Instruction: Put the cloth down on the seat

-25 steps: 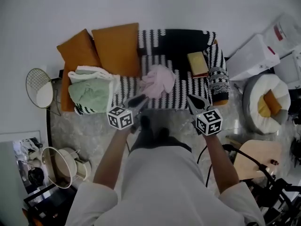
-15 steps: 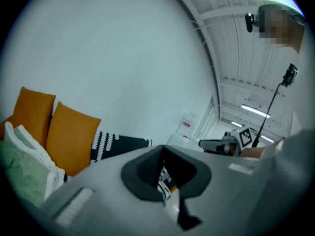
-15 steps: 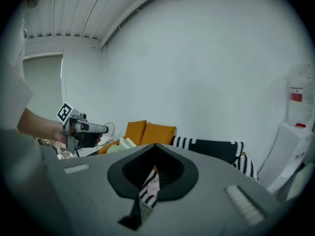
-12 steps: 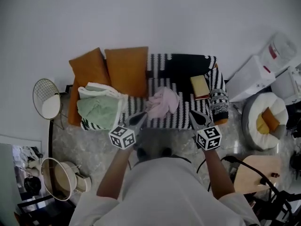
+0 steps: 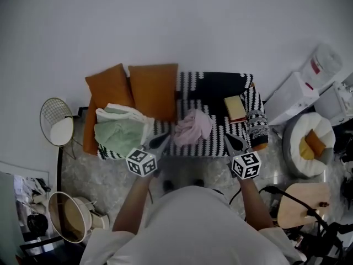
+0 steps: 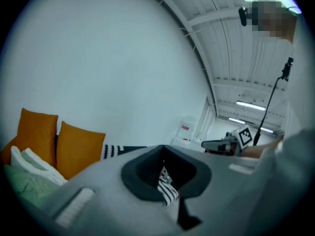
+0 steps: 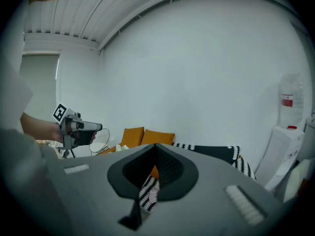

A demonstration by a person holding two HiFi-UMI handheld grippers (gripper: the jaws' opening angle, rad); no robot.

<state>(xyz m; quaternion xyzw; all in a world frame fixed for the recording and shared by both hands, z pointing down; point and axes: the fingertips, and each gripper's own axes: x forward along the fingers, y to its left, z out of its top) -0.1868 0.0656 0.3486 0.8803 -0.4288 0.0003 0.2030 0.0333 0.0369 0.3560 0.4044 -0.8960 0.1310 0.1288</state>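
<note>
**A:** Changes against the earlier frames?
**B:** Head view: both tools are drawn back from the sofa toward the bottom of the frame. The left gripper (image 5: pixel 167 136) had its jaws apart beside the cloth a second ago and now has them together. The sofa sits lower in the frame.

**A:** Item one, the task's thing?
**B:** Crumpled pale pink cloth (image 5: pixel 192 127), at mid-frame on the black-and-white striped sofa seat (image 5: pixel 218 142), in neither tool.

**A:** Tools?
**B:** Left gripper is at lower left of the cloth. The right gripper (image 5: pixel 226 137) is at lower right of it, well apart. Both sets of tips overlap the seat's front edge.

**A:** Other stock?
**B:** Two orange square cushions (image 5: pixel 138 90), upper left. Folded green-and-white blanket (image 5: pixel 118 131), left end of the seat. Flat yellow block (image 5: pixel 235 108), right of the cloth. Round wire-frame side table (image 5: pixel 57 127), far left.

**A:** Left gripper view?
**B:** Grey jaws closed at the tip, nothing between them. Striped fabric shows through the slot. Cushions and blanket sit at lower left, the right gripper at centre right.

**A:** Right gripper view?
**B:** Jaws together, empty. Stripes and a trace of pink show through the slot. Cushions are at centre, the left gripper at the left edge.
</note>
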